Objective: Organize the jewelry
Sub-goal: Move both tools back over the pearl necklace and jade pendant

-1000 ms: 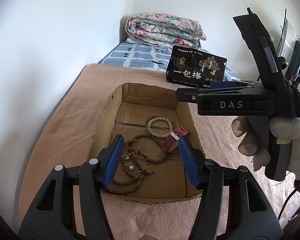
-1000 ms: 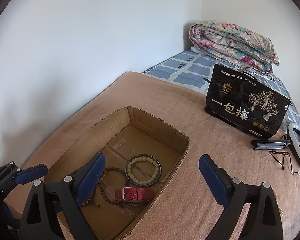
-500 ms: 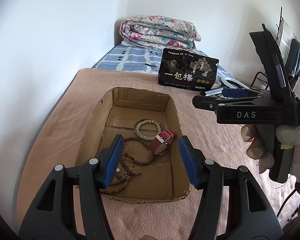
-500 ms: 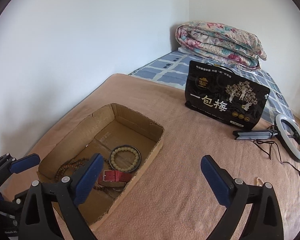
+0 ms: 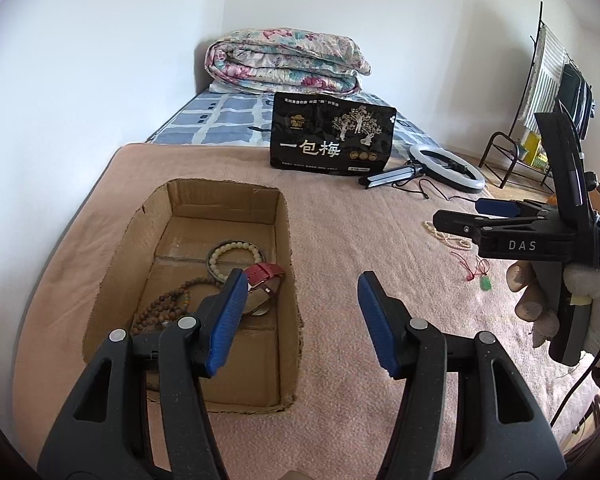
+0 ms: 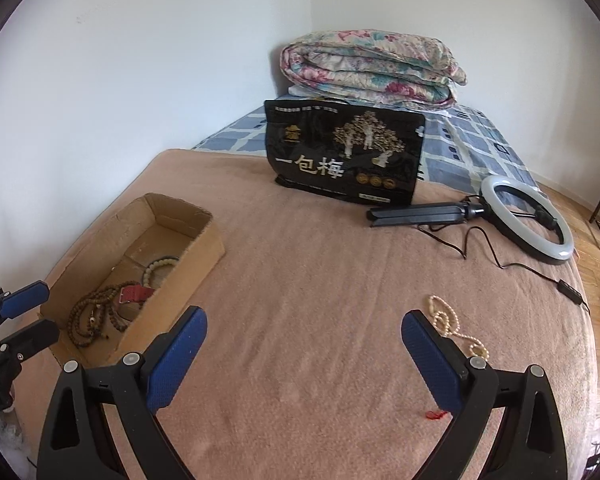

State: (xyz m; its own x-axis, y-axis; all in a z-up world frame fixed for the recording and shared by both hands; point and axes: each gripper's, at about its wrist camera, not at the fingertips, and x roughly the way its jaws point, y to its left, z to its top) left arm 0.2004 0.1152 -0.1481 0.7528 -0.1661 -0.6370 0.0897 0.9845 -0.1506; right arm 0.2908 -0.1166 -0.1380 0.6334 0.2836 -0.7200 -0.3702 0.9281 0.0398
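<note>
A cardboard box point(image 5: 284, 240) lies on the pink blanket and holds brown prayer beads point(image 5: 160, 308), a pale bead bracelet point(image 5: 236, 246) and a red watch strap point(image 5: 266, 272). My left gripper point(image 5: 302, 276) hangs open over the box's right wall with nothing between its fingers. To the right on the blanket lie a pearl necklace point(image 6: 448, 320) and a red cord with a green pendant point(image 5: 478, 272). My right gripper point(image 6: 304, 316) is wide open and empty above bare blanket, and the pearl necklace lies just past its right finger. In the right wrist view the box point(image 6: 204, 248) sits far left.
A black snack bag point(image 6: 344, 156) stands behind the box. A ring light on a folded tripod point(image 6: 528, 216) lies with its cable across the back right of the blanket. A folded floral quilt point(image 5: 284, 60) lies by the far wall. A drying rack point(image 5: 540, 80) stands beyond the bed on the right.
Both grippers have moved right, away from the box, which has slid left in both views. The pearl necklace and the red cord have come into view. Both jaws stand as wide as before.
</note>
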